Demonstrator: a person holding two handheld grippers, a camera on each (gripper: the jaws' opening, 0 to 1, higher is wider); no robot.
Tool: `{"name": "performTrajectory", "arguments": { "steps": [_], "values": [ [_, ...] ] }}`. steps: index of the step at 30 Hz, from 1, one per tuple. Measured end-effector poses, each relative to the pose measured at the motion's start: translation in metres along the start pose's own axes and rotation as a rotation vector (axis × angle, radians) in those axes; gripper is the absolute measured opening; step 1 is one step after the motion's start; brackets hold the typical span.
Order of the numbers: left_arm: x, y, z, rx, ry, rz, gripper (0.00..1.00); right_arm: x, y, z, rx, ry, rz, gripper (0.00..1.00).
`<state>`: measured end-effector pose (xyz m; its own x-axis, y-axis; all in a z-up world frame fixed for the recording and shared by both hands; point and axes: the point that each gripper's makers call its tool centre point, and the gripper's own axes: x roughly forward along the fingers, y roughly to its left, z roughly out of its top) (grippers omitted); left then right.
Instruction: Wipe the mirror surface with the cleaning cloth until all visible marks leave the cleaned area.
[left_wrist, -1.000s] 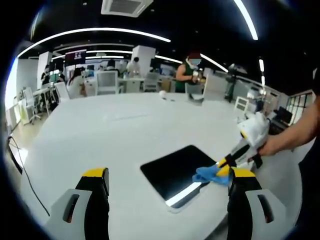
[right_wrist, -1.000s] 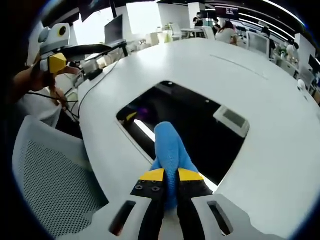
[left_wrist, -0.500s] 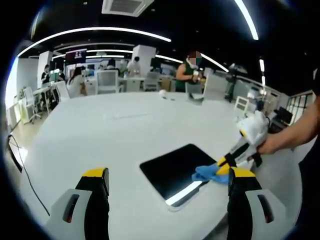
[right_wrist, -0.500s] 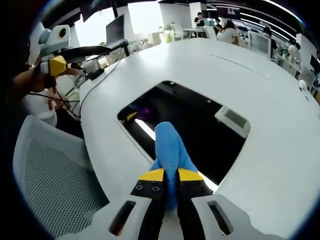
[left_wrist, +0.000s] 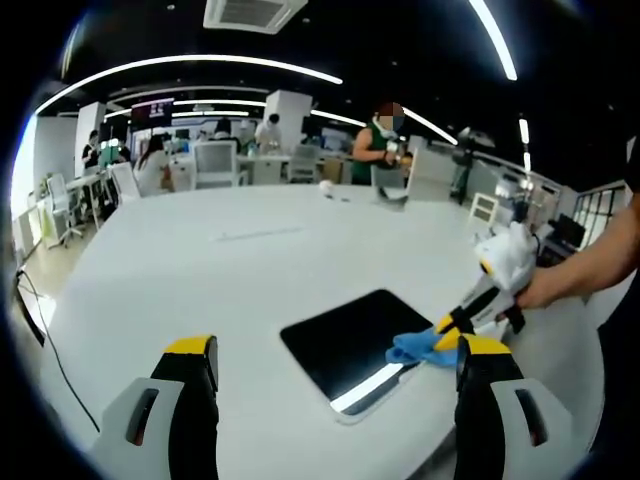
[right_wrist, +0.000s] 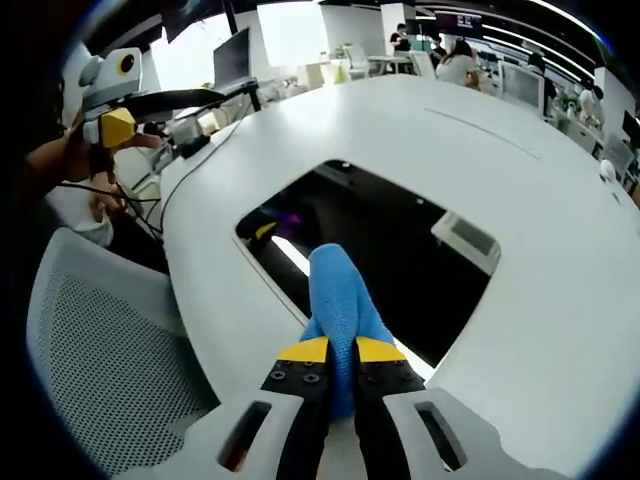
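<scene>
The white table (right_wrist: 540, 210) carries the mirror (right_wrist: 380, 250), a dark slab lying flat just ahead of our right gripper (right_wrist: 340, 352), its long axis running away from the fingers and to their right. Our right gripper is the nearer one: its jaws are pinched tight on the blue cleaning cloth (right_wrist: 340, 295), whose free end rests on the mirror's near edge. Our left gripper (left_wrist: 335, 365) hangs with jaws wide and empty, the mirror (left_wrist: 365, 335) ahead, between its fingers.

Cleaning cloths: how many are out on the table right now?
1. The blue cleaning cloth is clamped in the right tongs, lying on the mirror's near edge. Others may be hidden.
</scene>
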<state>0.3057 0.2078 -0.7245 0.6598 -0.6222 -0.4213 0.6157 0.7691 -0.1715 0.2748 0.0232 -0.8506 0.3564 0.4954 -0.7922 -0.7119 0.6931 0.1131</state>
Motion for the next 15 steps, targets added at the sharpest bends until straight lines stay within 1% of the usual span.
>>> {"name": "performTrajectory", "arguments": {
  "steps": [6,15],
  "values": [
    [0.003,-0.003,-0.003,0.000,0.007,-0.006,1.00,-0.003,-0.005,-0.005,-0.008,0.006,0.007,0.03],
    [0.004,-0.002,-0.002,-0.001,0.008,-0.005,1.00,-0.008,-0.012,-0.010,-0.011,0.014,0.013,0.03]
  ]
}}
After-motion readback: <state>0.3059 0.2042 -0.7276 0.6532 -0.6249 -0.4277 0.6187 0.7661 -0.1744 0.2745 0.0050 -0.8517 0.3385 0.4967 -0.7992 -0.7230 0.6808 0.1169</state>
